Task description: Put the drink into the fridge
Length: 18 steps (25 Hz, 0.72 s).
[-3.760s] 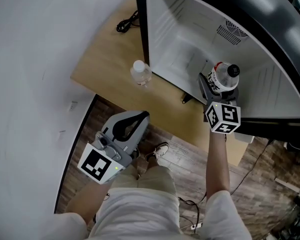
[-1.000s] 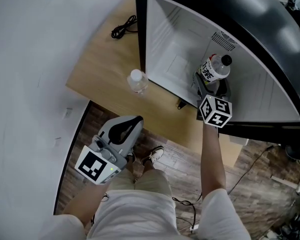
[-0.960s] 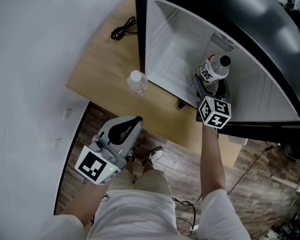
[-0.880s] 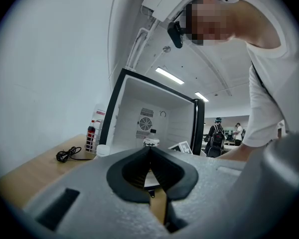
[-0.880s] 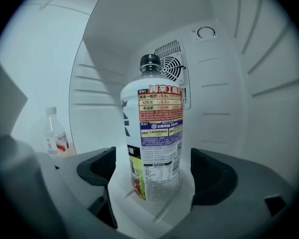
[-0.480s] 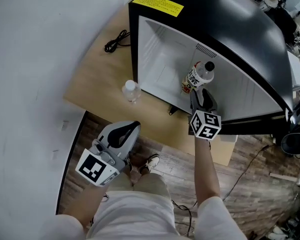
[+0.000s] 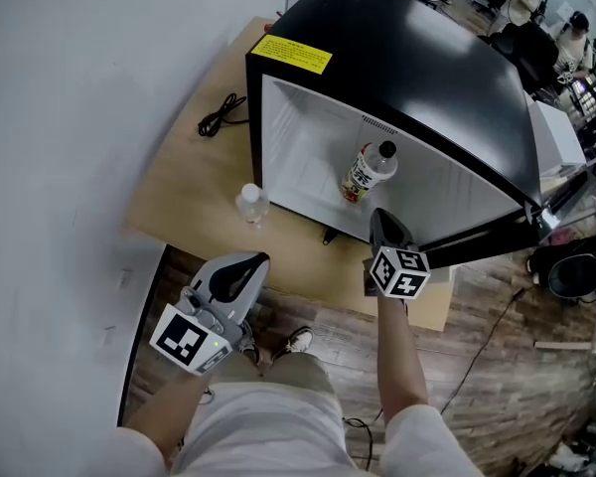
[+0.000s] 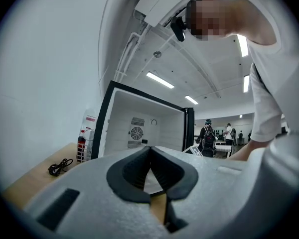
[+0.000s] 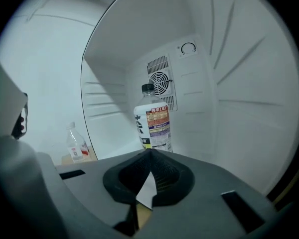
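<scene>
The drink (image 7: 368,172), a bottle with a white printed label and a dark cap, stands upright on the floor of the open black fridge (image 7: 407,58). In the right gripper view the drink (image 9: 153,123) stands just ahead, in front of the fan grille. My right gripper (image 7: 380,223) is at the fridge's front edge, clear of the bottle. Its jaws have just been closing with nothing between them, and the right gripper (image 9: 149,154) is now shut. My left gripper (image 7: 248,264) hangs below the table's front edge. In its own view the left gripper (image 8: 149,148) has its jaws together and empty.
A small clear bottle (image 7: 249,204) stands on the wooden table (image 7: 179,197) left of the fridge opening, and the small bottle (image 9: 77,143) also shows in the right gripper view. A black cable (image 7: 222,117) lies at the table's back left. People stand at the far upper right.
The right gripper let go of the drink, drew back out of the fridge and closed its jaws. The drink stays upright inside. The left gripper rose a little.
</scene>
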Each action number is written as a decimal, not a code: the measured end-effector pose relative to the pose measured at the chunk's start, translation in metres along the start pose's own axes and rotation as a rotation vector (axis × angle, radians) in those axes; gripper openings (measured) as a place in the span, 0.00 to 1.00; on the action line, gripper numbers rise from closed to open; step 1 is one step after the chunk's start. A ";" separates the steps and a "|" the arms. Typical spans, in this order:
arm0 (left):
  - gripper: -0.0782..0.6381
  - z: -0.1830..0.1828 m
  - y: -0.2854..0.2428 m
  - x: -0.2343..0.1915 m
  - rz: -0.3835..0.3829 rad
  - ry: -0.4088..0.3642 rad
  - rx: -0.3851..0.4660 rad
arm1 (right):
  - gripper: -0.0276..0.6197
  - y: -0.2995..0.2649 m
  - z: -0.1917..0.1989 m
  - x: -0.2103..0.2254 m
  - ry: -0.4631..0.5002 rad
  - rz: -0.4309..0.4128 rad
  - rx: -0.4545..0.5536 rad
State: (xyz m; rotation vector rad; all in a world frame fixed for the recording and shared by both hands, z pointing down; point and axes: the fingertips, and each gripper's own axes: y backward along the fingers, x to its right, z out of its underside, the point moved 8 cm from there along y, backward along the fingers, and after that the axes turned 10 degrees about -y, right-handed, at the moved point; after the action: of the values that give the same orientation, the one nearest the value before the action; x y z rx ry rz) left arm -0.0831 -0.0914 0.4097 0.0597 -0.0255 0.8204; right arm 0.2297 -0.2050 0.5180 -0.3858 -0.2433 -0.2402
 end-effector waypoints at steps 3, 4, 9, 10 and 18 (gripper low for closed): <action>0.13 -0.004 0.002 -0.003 -0.004 0.000 0.018 | 0.05 0.013 -0.009 -0.002 -0.058 -0.023 0.022; 0.13 -0.006 0.003 -0.003 -0.005 0.000 0.025 | 0.05 0.018 -0.012 -0.003 -0.071 -0.024 0.029; 0.13 -0.018 0.001 -0.010 0.000 -0.017 0.065 | 0.05 0.032 -0.025 -0.017 -0.055 -0.038 0.049; 0.13 -0.020 0.000 -0.011 0.002 -0.023 0.074 | 0.05 0.033 -0.029 -0.020 -0.049 -0.042 0.055; 0.13 -0.025 0.011 -0.025 -0.017 -0.002 0.086 | 0.05 0.050 -0.040 -0.053 0.006 -0.103 0.052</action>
State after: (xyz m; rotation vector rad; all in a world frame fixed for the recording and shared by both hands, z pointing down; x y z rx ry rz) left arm -0.1081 -0.1008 0.3836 0.1417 0.0083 0.8041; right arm 0.2008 -0.1660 0.4501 -0.3212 -0.2637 -0.3355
